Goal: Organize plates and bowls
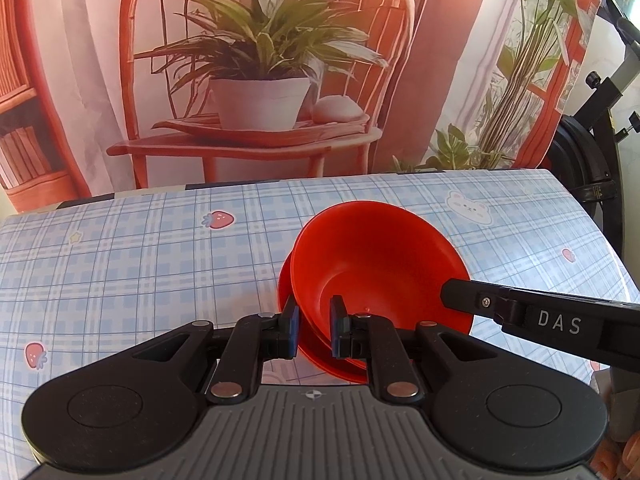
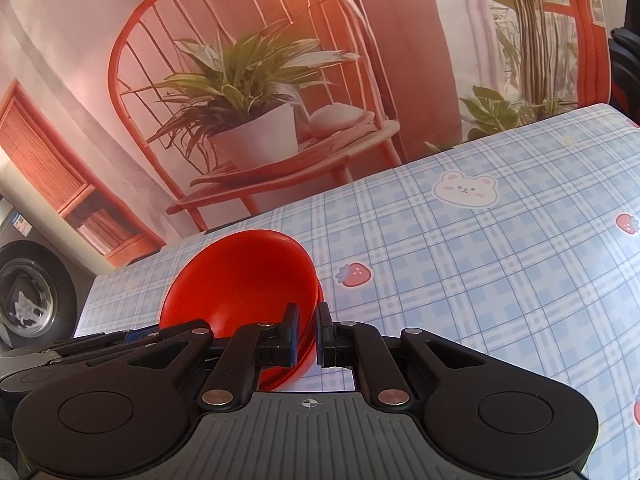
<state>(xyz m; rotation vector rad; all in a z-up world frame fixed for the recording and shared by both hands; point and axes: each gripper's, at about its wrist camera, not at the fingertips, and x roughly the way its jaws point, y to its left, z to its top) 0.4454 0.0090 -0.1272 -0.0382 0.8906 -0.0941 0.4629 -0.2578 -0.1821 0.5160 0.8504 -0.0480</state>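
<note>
**Desk:** On the blue plaid tablecloth (image 1: 140, 272), toward its near edge — what is pictured?

**Photographer:** Two hand-held grippers work a stack of red bowls (image 1: 380, 264). The left gripper (image 1: 314, 332) straddles the near rim: one finger outside the wall, the other inside the top bowl, the pads narrowed almost to the rim. The top bowl sits tilted in the lower bowl (image 1: 286, 288), whose rim shows as a crescent at the left side.

**Desk:** And the other hand?

**Photographer:** The right gripper (image 2: 307, 334) comes in from the right side of the stack. Its own camera shows the jaws nearly together with the bowls' right rim between them; whether the pads actually press the plastic I cannot tell.

**Desk:** What does the next move depend on?

**Photographer:** My reading: the stack lies straight ahead of both grippers, touching them, so neither is nearer. The move turns on the tilt — the top bowl leans to the right and must settle level into the one beneath.

**Desk:** Anything in the bowls?

**Photographer:** Nothing visible in the top bowl. No plates in view.
</note>
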